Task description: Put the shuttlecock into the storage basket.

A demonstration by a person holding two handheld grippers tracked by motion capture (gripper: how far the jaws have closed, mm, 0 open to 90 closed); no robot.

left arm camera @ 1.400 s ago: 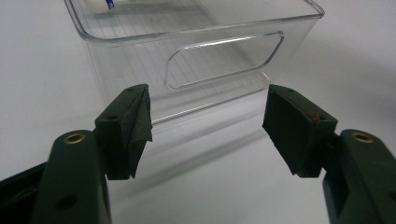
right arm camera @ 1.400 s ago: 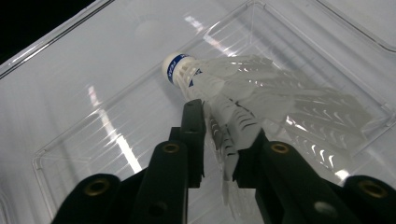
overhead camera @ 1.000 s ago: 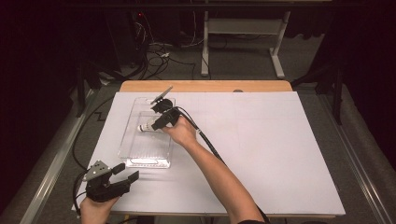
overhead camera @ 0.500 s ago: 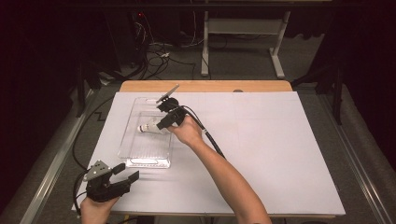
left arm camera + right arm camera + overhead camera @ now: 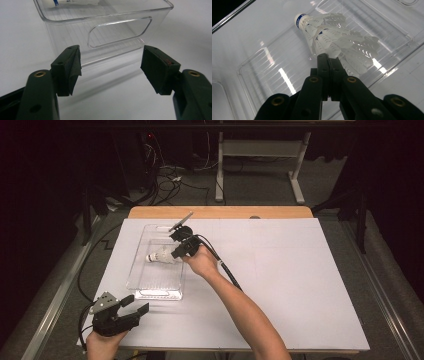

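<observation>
A white feather shuttlecock (image 5: 160,257) (image 5: 332,37) with a blue-banded cork lies in a clear plastic tray (image 5: 155,294) (image 5: 269,75), cork toward the left in the high view. My right gripper (image 5: 174,254) (image 5: 328,58) reaches into the tray from the right. Its jaws have just been closing and now pinch the edge of the feather skirt. My left gripper (image 5: 137,304) (image 5: 111,67) rests near the table's front left corner, open and holding nothing. It faces the tray's near end wall (image 5: 112,35) with its handle cut-out.
A white sheet (image 5: 280,285) covers the table, with a wooden strip (image 5: 220,212) showing at the back. The right gripper's black cable (image 5: 227,270) trails along the forearm. Loose cables and a white frame (image 5: 260,150) stand on the floor beyond.
The right gripper's jaws have closed on the shuttlecock's feathers, with the hand shifting only slightly. The left hand and the tray have stayed put.
</observation>
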